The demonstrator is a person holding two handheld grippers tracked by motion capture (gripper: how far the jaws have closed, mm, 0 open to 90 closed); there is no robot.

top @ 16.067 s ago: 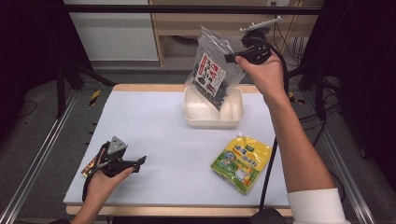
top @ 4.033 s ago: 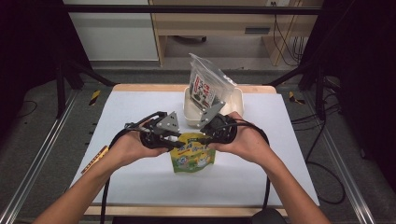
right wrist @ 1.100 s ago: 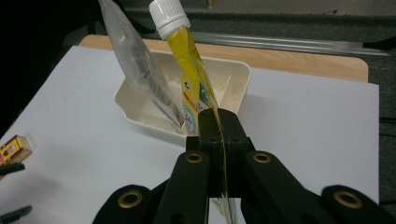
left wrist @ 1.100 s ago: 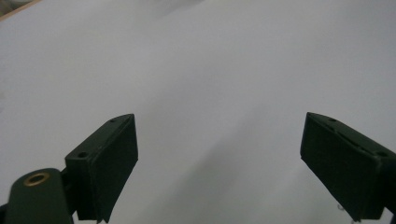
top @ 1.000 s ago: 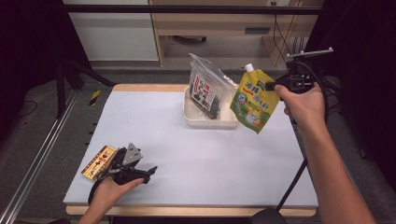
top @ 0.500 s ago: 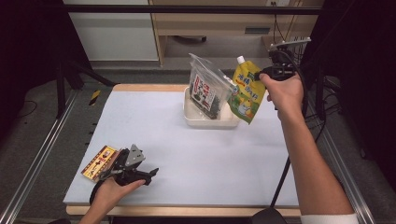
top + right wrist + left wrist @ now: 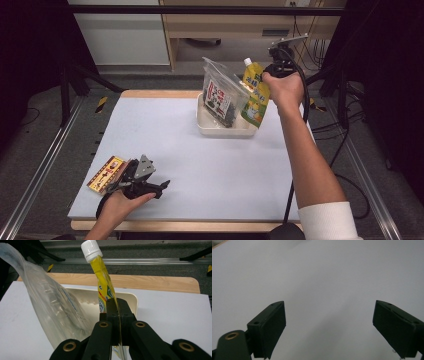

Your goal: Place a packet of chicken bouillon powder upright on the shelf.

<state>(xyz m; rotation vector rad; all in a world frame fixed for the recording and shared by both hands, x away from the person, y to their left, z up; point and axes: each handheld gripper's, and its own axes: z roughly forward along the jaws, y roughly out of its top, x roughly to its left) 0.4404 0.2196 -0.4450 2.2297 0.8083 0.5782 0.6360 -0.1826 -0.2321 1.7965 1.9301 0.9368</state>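
Yellow spouted pouch (image 7: pixel 255 94) hangs pinched in our right gripper's (image 7: pixel 117 315) closed jaws over the cream tray (image 7: pixel 220 131) near the tabletop's (image 7: pixel 200 165) far edge; our left gripper (image 7: pixel 329 325), jaws wide and empty, rests near the front-left corner.

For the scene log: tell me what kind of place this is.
Probably a lab recording station, not a home: a white-topped table hemmed by metal rails, dark curtains around it, and cables under a bench behind.
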